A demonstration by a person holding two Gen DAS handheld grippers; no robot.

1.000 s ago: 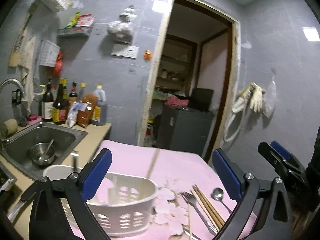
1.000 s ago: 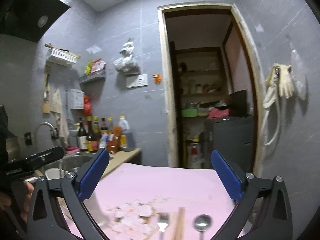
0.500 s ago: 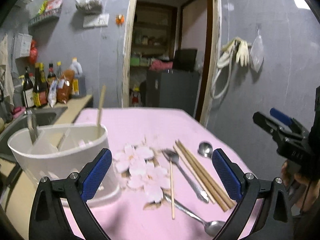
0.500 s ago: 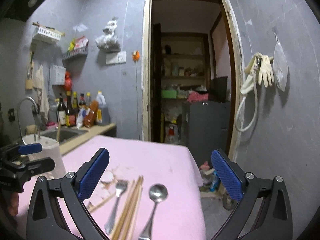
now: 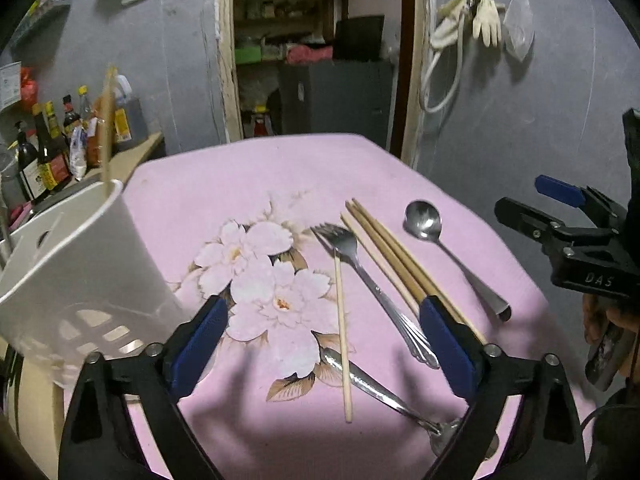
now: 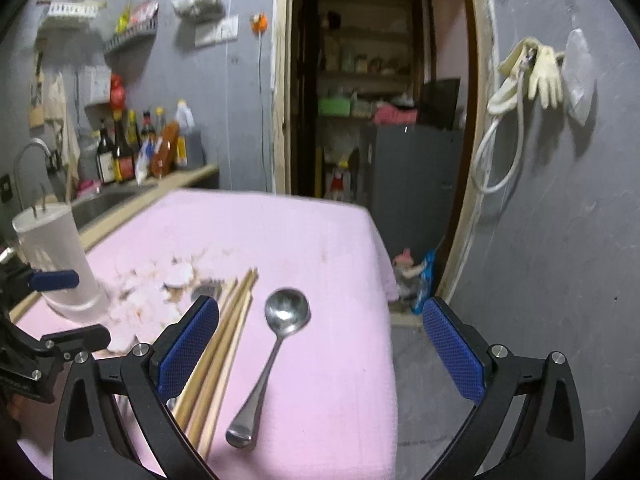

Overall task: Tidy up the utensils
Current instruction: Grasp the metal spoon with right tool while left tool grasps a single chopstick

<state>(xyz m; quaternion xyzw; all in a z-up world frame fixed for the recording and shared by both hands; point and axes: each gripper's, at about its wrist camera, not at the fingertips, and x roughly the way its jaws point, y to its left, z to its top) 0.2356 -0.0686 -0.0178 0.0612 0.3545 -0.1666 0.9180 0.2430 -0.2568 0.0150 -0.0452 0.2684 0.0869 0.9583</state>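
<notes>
On the pink flowered tablecloth [image 5: 248, 176] lie a fork [image 5: 360, 268], a bundle of wooden chopsticks [image 5: 396, 260], a single chopstick [image 5: 342, 328], a round-bowled spoon [image 5: 448, 256] and a second spoon [image 5: 384, 396] near the front edge. A white utensil holder [image 5: 76, 264] stands at the left with a chopstick [image 5: 106, 128] upright in it. My left gripper [image 5: 320, 344] is open and empty above the single chopstick and fork. My right gripper [image 6: 316, 340] is open and empty over the round-bowled spoon [image 6: 276, 344], with the chopsticks [image 6: 224, 344] by its left finger.
A sink counter with sauce bottles [image 5: 48, 148] runs along the left wall. A doorway with a grey cabinet [image 5: 336, 96] is behind the table. The table's right edge [image 6: 384, 320] drops to the floor. The white holder also shows in the right wrist view [image 6: 56, 256].
Both grippers tilted down and moved in toward the table. The utensils now fill the lower middle of both views. Both stay open.
</notes>
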